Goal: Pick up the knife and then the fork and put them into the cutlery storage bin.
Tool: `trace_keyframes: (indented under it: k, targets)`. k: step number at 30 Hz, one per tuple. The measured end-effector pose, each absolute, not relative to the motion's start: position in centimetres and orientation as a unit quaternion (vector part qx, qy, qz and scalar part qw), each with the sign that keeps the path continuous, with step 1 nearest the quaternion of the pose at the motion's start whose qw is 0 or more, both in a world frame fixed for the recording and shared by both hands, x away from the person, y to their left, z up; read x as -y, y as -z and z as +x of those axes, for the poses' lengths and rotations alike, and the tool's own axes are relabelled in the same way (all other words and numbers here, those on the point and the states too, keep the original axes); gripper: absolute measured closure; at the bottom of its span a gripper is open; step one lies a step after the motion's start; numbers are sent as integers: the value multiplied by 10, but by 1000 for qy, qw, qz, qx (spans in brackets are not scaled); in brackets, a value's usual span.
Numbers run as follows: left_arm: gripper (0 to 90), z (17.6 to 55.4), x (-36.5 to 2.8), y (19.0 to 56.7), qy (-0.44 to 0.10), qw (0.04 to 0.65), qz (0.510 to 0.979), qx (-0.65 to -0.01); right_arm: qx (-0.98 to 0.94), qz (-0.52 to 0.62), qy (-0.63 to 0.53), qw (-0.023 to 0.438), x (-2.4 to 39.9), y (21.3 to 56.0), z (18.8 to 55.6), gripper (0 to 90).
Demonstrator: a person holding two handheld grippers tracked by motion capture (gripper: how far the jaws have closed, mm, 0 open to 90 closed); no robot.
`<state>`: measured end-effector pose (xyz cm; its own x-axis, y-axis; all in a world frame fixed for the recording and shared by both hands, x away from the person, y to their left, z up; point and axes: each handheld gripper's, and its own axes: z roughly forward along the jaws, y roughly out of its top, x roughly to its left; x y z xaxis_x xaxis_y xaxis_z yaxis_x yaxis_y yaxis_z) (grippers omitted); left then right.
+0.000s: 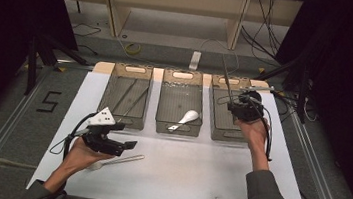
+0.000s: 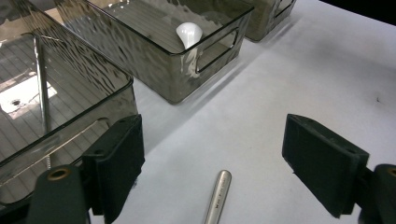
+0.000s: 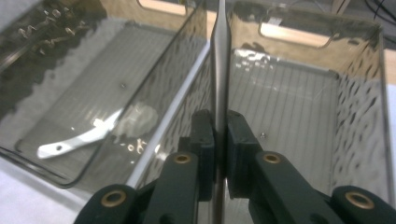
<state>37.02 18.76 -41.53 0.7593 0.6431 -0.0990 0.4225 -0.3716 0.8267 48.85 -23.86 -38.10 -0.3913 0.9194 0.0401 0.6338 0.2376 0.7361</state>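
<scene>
Right gripper (image 3: 220,140) is clamped on a thin metal utensil (image 3: 219,70), held upright over the right bin (image 3: 359,107). Left gripper (image 2: 212,154) gapes wide and empty just in front of the left bin (image 2: 70,126), above a metal handle (image 2: 218,196) lying on the table.

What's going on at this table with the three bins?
A person is sorting cutlery into three clear bins. The right gripper is shut on a slim metal utensil, holding it over the right bin. The left gripper is open above a metal utensil handle lying on the white table. A white spoon lies in the middle bin, and thin metal pieces in the left bin.
</scene>
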Motion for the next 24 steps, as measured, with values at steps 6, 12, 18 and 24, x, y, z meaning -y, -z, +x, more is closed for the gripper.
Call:
trace_keyframes:
  k: [6, 12, 18, 24]
  targets:
    - [205, 368, -187, 415, -121, 456, 821, -323, -752, 535, -331, 198, 236, 393, 498, 843]
    - [205, 367, -187, 415, -122, 455, 821, -322, -742, 563, -314, 185, 235, 404, 505, 842]
    - [205, 367, -186, 416, -122, 448, 825, -322, -737, 584, -293, 173, 234, 414, 509, 838]
    - [205, 368, -184, 418, -120, 443, 828, -322, -729, 602, -274, 173, 235, 420, 511, 753]
